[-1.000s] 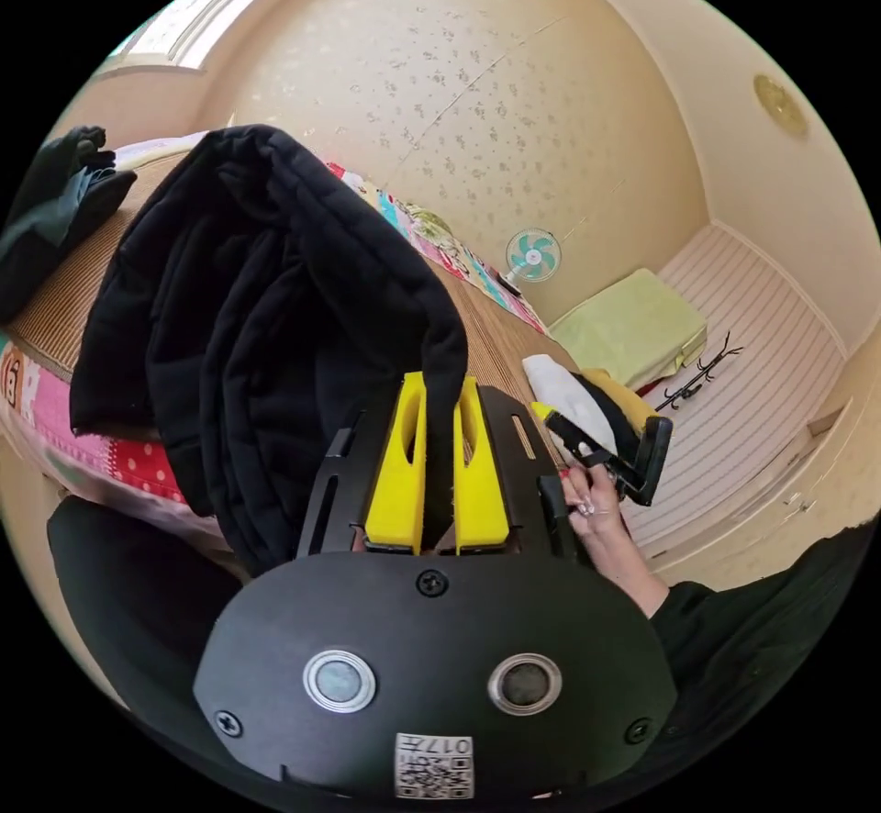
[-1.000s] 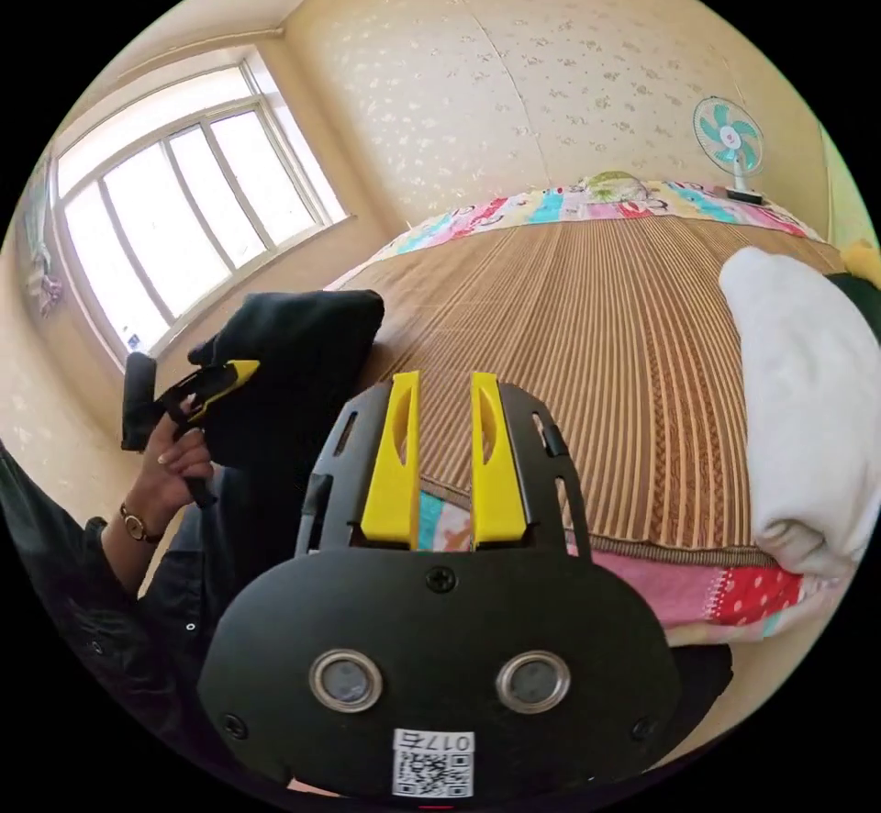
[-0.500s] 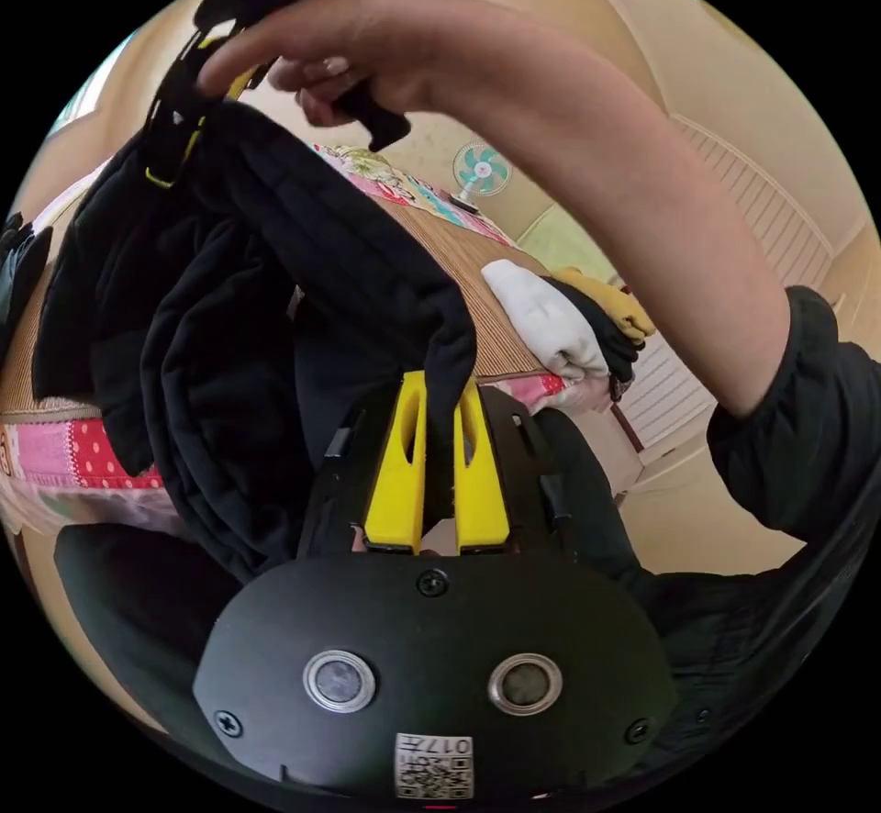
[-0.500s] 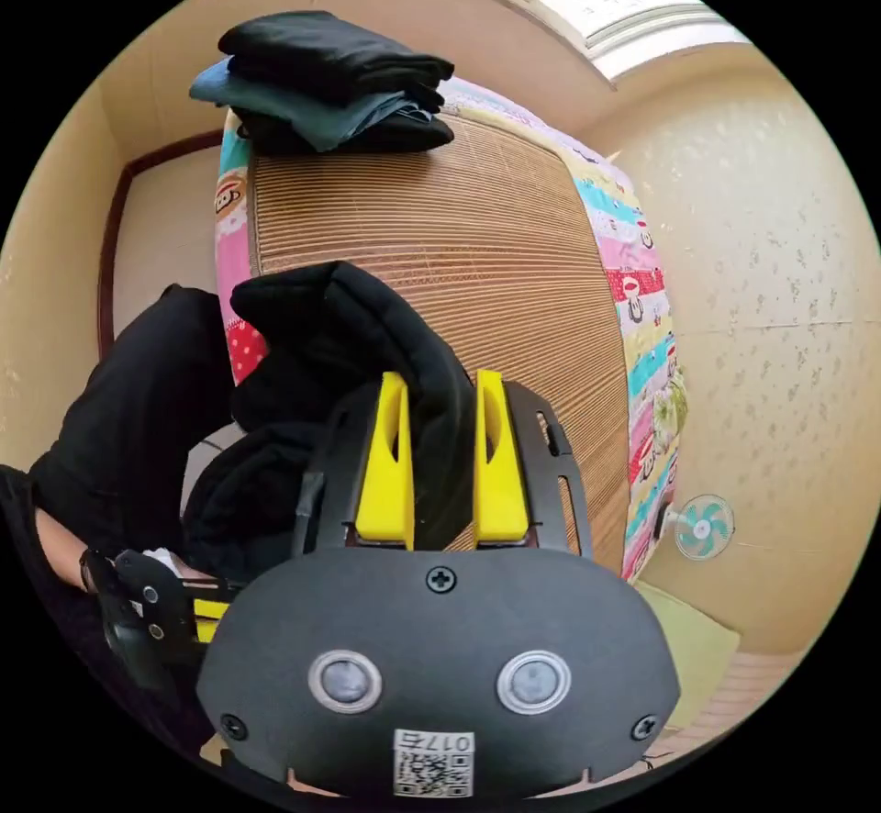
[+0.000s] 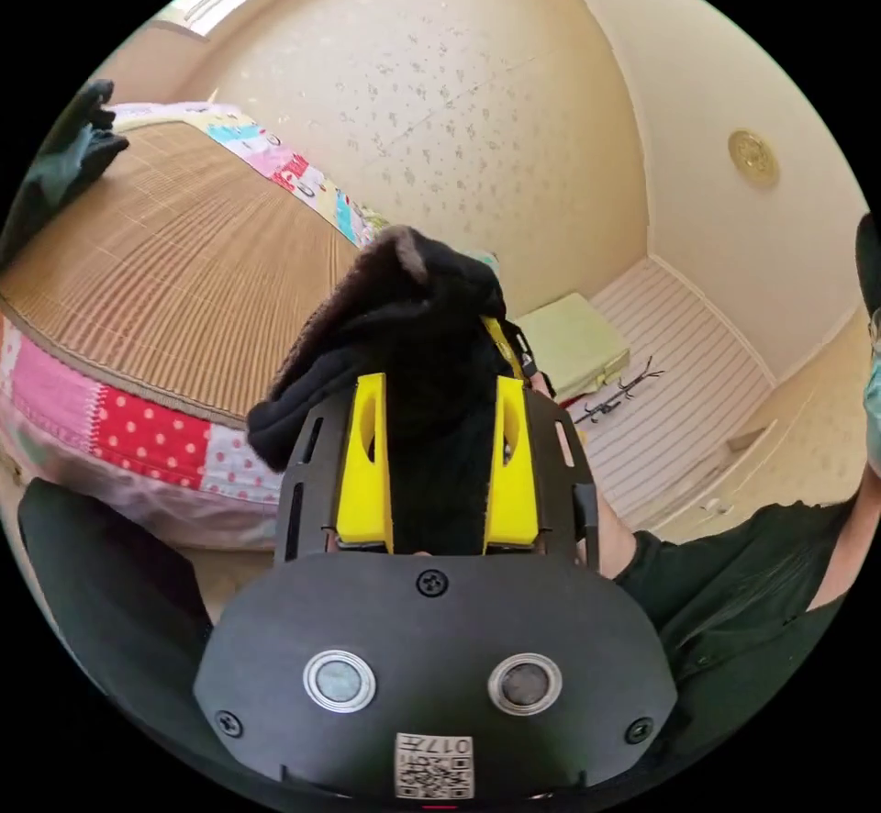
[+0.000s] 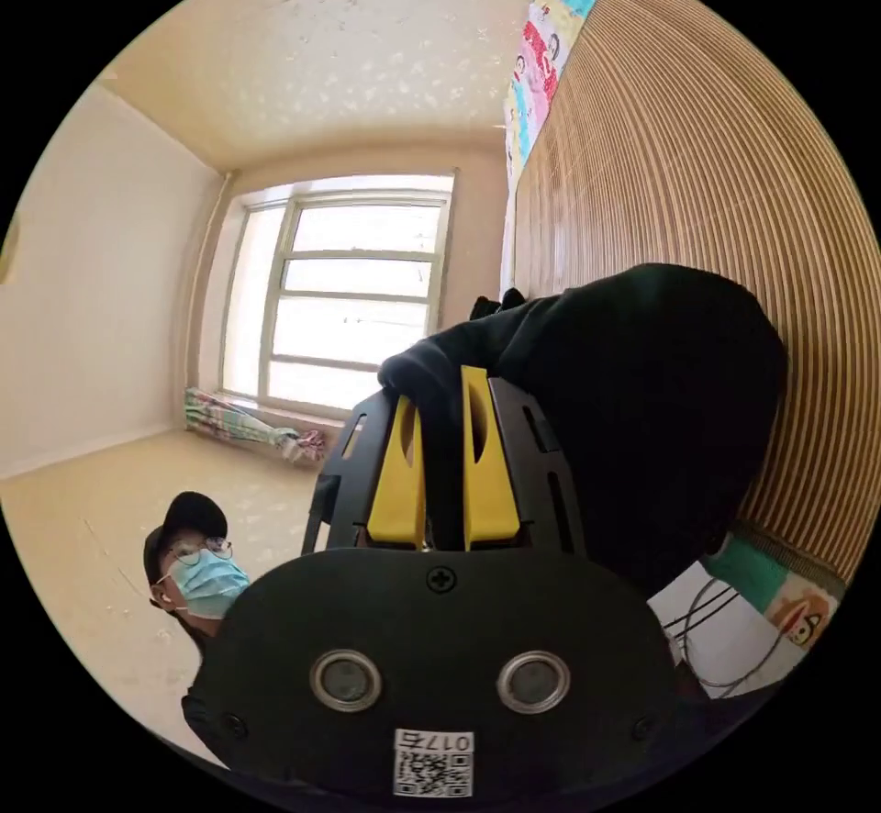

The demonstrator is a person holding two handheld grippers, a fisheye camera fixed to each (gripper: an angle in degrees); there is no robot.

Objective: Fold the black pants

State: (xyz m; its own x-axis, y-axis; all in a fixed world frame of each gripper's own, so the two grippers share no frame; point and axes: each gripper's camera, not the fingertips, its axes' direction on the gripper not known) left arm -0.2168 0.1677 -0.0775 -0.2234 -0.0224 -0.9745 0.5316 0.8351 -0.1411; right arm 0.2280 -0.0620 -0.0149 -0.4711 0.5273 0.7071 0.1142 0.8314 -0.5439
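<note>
The left gripper [image 5: 437, 391] has a thick wad of the black pants [image 5: 413, 336] between its yellow jaws; the jaws stand wide apart with the cloth filling the whole gap between them and bulging up past their tips toward 12 o'clock, so both press on it. In the left gripper view the bunch sits at the middle, with the mat [image 5: 165, 262] on the bed spreading from 9 to 11 o'clock, the bed's patchwork edge [image 5: 138, 446] running below it toward 8 o'clock, and a dark pile of clothes [image 5: 64, 161] at the far rim near 10 o'clock. Just behind the bunch, toward 3 o'clock, part of the right gripper [image 5: 509, 350] shows, touching the cloth, with the person's hand [image 5: 601, 533] below it. A green cushion [image 5: 569, 345] lies on the floor near 2 o'clock. The right gripper [image 6: 442, 386] has its jaws drawn close together on a thin fold of the pants [image 6: 642, 391], pinching it. In the right gripper view the rest of the pants mounds up from the middle toward 3 o'clock against the mat [image 6: 716, 161], which fills 12 to 4 o'clock. A window [image 6: 349, 290] lies at 10 o'clock, and a person [image 6: 197, 556] in cap and mask at 8 o'clock.
</note>
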